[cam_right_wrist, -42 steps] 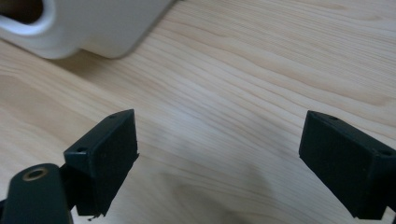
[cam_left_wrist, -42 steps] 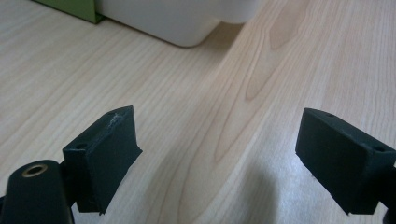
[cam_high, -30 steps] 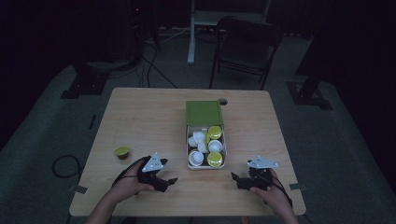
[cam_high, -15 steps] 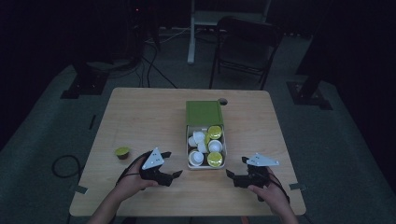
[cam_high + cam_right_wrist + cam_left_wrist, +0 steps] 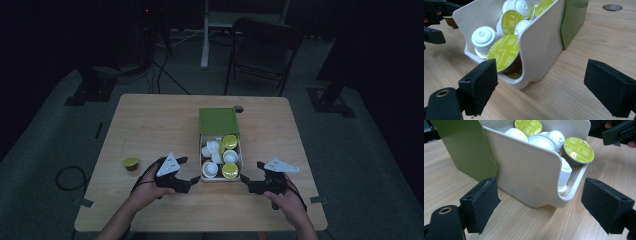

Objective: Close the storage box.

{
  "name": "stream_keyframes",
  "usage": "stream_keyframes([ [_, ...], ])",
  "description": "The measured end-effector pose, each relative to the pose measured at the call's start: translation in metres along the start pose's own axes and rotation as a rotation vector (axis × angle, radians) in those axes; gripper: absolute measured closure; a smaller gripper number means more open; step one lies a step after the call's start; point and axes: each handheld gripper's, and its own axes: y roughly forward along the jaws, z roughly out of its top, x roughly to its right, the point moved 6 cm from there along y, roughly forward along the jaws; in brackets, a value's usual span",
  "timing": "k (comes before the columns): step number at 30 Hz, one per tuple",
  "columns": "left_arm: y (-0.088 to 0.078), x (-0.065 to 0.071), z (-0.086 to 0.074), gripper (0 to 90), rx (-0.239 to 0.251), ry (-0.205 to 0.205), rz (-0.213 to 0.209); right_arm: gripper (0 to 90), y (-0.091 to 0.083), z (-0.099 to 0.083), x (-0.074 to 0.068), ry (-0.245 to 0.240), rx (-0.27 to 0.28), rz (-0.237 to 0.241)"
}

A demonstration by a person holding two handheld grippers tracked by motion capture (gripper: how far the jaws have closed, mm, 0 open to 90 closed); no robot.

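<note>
The coffee capsule dispenser box [image 5: 220,150], at the counter's [image 5: 150,125] centre, looks light, stiff and slippery; grip its side walls. Left hand-held gripper [image 5: 186,171] at 9 o'clock and right hand-held gripper [image 5: 246,181] at 3 gape empty.

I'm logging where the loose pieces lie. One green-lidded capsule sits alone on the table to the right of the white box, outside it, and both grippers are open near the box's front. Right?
Not quite: the lone capsule sits to the left of the white box, beyond the left gripper, as the high view shows. The rest holds: it lies outside the box, and the left gripper and right gripper are open near its front.
</note>
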Motion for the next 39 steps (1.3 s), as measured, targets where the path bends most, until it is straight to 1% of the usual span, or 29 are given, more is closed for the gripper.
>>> stream_keyframes([
  [2, 0.002, -0.001, 0.001, 14.6, 0.000, -0.006, 0.006, 11.2, 0.002, 0.001, 0.002, 0.006, 0.003, -0.005],
  [4, 0.004, -0.004, 0.003, 14.6, 0.003, -0.015, 0.023, 11.2, 0.004, 0.003, 0.004, 0.009, 0.003, -0.006],
  [8, 0.007, -0.007, 0.006, 14.6, 0.018, -0.036, 0.028, 11.3, 0.007, 0.005, 0.005, 0.014, 0.006, -0.004],
  [15, 0.010, -0.011, 0.012, 14.6, 0.029, -0.035, 0.033, 11.3, 0.013, 0.005, 0.008, 0.023, -0.001, -0.003],
  [18, 0.011, -0.012, 0.014, 14.6, 0.033, -0.039, 0.038, 13.7, 0.014, 0.004, 0.012, 0.025, -0.006, -0.016],
  [20, 0.011, -0.012, 0.015, 14.7, 0.030, -0.034, 0.040, 13.5, 0.015, 0.004, 0.014, 0.036, -0.010, -0.023],
  [22, 0.012, -0.013, 0.015, 14.6, 0.025, -0.034, 0.041, 13.4, 0.014, 0.004, 0.015, 0.053, -0.002, -0.014],
  [24, 0.014, -0.014, 0.014, 14.6, 0.022, -0.037, 0.045, 13.4, 0.014, 0.005, 0.014, 0.061, 0.004, -0.002],
  [26, 0.015, -0.015, 0.014, 14.6, 0.021, -0.046, 0.044, 13.4, 0.014, 0.006, 0.015, 0.059, 0.008, -0.004],
  [31, 0.017, -0.015, 0.013, 14.4, 0.016, -0.047, 0.041, 12.9, 0.016, 0.008, 0.016, 0.058, 0.008, -0.001],
  [35, 0.019, -0.017, 0.014, 11.0, 0.007, -0.046, 0.041, 12.5, 0.018, 0.009, 0.017, 0.054, 0.006, 0.003],
  [39, 0.020, -0.019, 0.015, 10.4, 0.004, -0.045, 0.044, 12.1, 0.019, 0.010, 0.018, 0.057, 0.001, 0.003],
])
